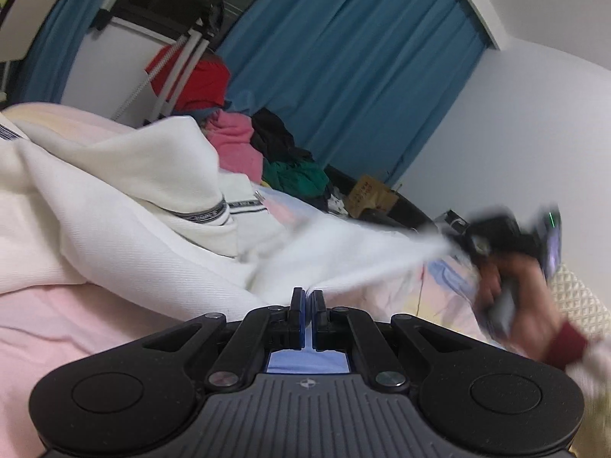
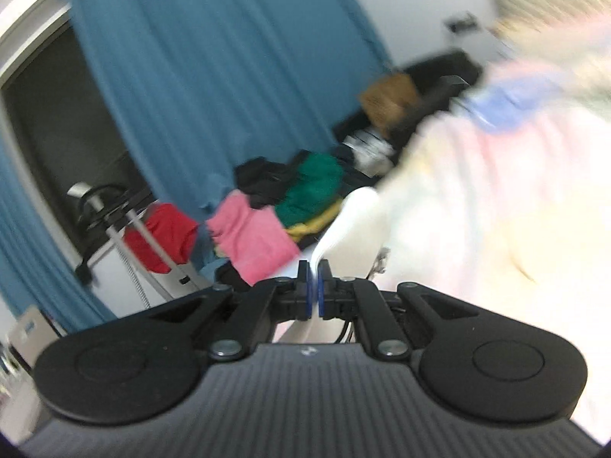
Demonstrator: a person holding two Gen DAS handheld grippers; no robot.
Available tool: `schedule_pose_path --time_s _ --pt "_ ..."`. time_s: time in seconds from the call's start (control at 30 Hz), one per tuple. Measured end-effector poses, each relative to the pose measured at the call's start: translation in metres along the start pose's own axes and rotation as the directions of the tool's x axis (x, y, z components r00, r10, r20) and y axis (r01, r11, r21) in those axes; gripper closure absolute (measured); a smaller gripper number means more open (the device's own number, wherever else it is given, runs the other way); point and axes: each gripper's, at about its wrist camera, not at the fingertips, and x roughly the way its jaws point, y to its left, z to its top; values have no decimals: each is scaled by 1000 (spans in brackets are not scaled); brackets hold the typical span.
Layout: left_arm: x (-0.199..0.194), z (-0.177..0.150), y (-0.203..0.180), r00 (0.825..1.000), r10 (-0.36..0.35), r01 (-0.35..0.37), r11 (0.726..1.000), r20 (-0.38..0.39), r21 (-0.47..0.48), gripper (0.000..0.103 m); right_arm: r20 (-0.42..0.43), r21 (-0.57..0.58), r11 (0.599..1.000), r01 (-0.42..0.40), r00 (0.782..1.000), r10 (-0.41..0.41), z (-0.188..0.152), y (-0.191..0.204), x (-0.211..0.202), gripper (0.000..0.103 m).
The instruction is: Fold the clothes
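Lying spread over the pastel bedsheet (image 1: 57, 316) is the white garment (image 1: 114, 206), a ribbed-knit piece with dark striped trim bands, heaped in soft folds at the left of the left wrist view and stretching in a taut band toward the right. The left gripper (image 1: 307, 297) is clenching one edge of that garment between its blue-padded fingers, the cloth feeding straight out from the closed jaws. The right gripper (image 2: 314, 271) is pinching another strip of the same white cloth, which is rising from its closed jaws in a narrow, blurred tongue. In the left wrist view the right gripper is showing at the far right, smeared by motion, with the person's hand (image 1: 508, 290) wrapping its handle.

Beyond the garment, a loose pile of clothes (image 1: 267, 149) is sitting on the bed: pink terry-like fabric, black, green and a little yellow. A red cloth (image 1: 194, 80) is hanging by a white metal stand (image 1: 183, 57). Pleated blue curtains (image 1: 343, 76) are covering the wall behind, beside a plain white wall (image 1: 534, 133). A brown cardboard box (image 1: 368, 191) is resting near the bed's far edge.
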Motion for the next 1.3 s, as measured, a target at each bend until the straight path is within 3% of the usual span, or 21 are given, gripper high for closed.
schedule_pose_path --time_s 0.03,0.17,0.33,0.4,0.47,0.57,0.7,0.8,0.87,0.9,1.03,1.13,1.2,1.23,1.3 --pt "0 -3 -10 1000 12 -12 1000 -4 9 100 14 31 999 11 1000 -12 2 -18 -14 97" --pt "-3 -4 -19 996 83 -81 995 -37 59 100 -149 192 981 30 989 -1 -20 -65 -18 94" --pt "10 -19 -49 975 189 -179 980 -118 86 100 -332 398 914 76 941 67 -47 -118 -19 90" --pt "13 -24 -50 968 211 -199 976 -140 89 100 -360 478 876 66 924 127 -58 -125 -9 70" --pt "17 -27 -50 962 224 -213 973 -156 86 100 -373 522 850 67 914 157 -68 -129 -3 36" --pt "19 -29 -49 957 232 -222 972 -173 74 100 -427 534 833 145 896 118 -79 -135 7 35" --pt "19 -29 -48 955 233 -227 973 -186 53 100 -423 515 841 165 902 82 -81 -136 24 40" --pt "19 -30 -44 952 233 -230 972 -200 41 100 -390 452 873 182 921 11 -74 -136 39 64" --pt "19 -31 -44 954 224 -222 975 -199 35 100 -373 407 890 205 927 -43 -70 -139 48 88" --pt "20 -30 -44 956 218 -215 976 -196 33 100 -364 385 897 217 929 -69 -68 -141 52 93" --pt "20 -30 -49 970 172 -167 985 -173 41 100 -273 339 926 168 959 -74 -52 -149 54 95" --pt "19 -30 -55 981 123 -116 992 -150 57 99 -102 325 943 71 994 -39 -33 -146 34 95" --pt "23 -33 -62 985 91 -80 994 -146 81 98 33 310 950 48 998 -61 -23 -147 12 96" --pt "27 -35 -67 985 84 -69 993 -148 100 97 70 308 949 63 994 -88 -20 -149 4 96" --pt "36 -40 -72 983 91 -70 989 -162 133 97 31 294 940 172 981 -189 -20 -156 0 95"
